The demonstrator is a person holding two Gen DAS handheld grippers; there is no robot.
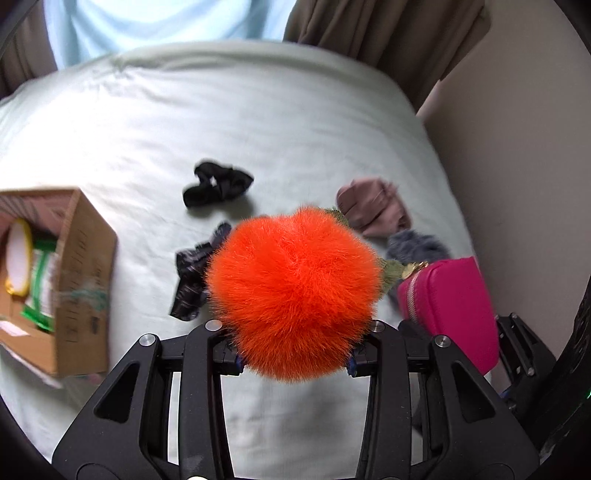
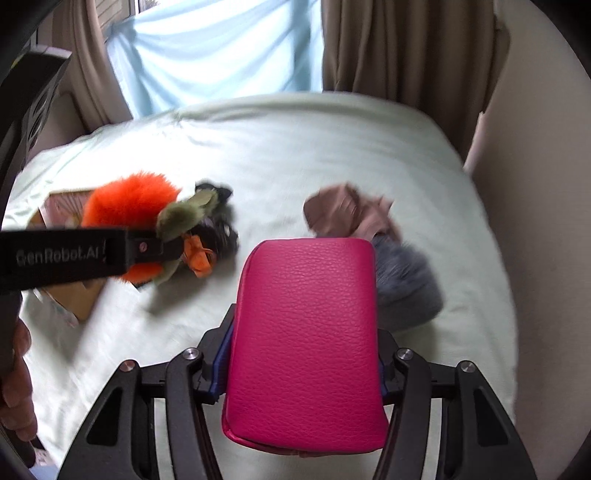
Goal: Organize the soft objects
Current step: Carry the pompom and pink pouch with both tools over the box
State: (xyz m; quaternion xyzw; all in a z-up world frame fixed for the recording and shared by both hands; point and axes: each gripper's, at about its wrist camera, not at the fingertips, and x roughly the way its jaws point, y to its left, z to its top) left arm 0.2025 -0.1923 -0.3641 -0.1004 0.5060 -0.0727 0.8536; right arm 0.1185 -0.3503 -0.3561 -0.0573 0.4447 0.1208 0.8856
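A bed [image 1: 258,122] with a pale mint sheet fills the room's middle, brown curtains [image 1: 388,29] and a light blue drape [image 1: 159,26] hanging behind it. The left gripper [image 1: 293,360] is pinching a fluffy orange pom-pom [image 1: 295,291], lifted above the sheet; from the right wrist view an olive-green furry piece [image 2: 184,214] hangs off the same bundle. The right gripper [image 2: 301,384] is clamped on a hot-pink leather pouch [image 2: 306,332] with a gold zipper, held up over the near right side of the bed. On the sheet lie a black scrunchie [image 1: 218,184], farther out, and a dark patterned scrunchie [image 1: 195,273] just beside the pom-pom. To the right sit a crumpled dusty-pink cloth [image 1: 373,210] and a grey furry pom-pom [image 1: 417,247], touching each other, near the pouch. An open cardboard box [image 1: 81,277] rests on the bed's left side, holding a yellow-rimmed mirror [image 1: 18,258] and green packets [image 1: 42,280].
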